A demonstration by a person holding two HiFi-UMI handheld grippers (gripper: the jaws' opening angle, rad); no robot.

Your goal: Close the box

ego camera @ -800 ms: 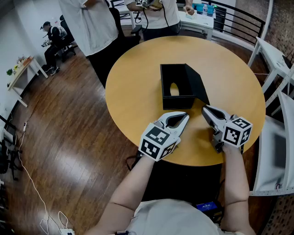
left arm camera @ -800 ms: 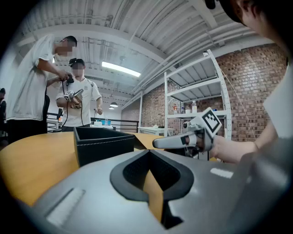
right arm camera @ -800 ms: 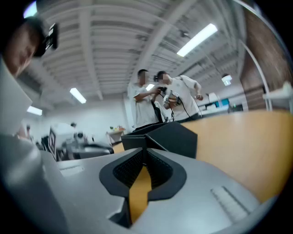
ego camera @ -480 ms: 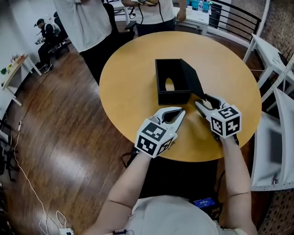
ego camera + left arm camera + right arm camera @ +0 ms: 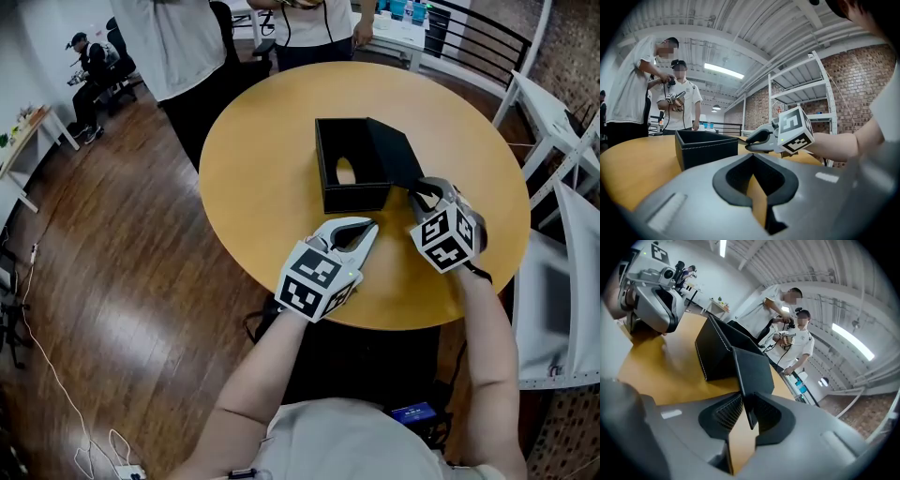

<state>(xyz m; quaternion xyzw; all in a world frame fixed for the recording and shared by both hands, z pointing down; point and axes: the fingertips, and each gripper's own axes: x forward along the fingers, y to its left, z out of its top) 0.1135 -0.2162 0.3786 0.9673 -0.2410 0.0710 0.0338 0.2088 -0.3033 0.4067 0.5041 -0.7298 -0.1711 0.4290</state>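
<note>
- While clamped on the free edge of the lid (image 5: 753,365): right gripper (image 5: 746,402), one pad against each face of the thin black panel.
- Brought up and forward off the table (image 5: 262,169) within the last second; earlier short of the lid with nothing between the jaws, now turned so that its cube (image 5: 442,238) faces the head camera.
- Meaning for the task, as a judgement: reach finished and grasp made; closing itself not yet begun, with the lid to be swung leftward over its hinge and down onto the opening.
- Left gripper (image 5: 368,228): jaws together on nothing, low over the table just in front of the box (image 5: 354,198) and apart from it, placed as before.
- Box: black, open, near the middle of the round wooden table; lid raised and leaning out from the right wall; pale oval patch on the floor inside, nature unclear.
- Writing: none legible; only black-and-white square markers on both cubes, no brand or label visible on box or lid.
- Beyond the far rim: people (image 5: 183,47) standing, apart from the work.
</note>
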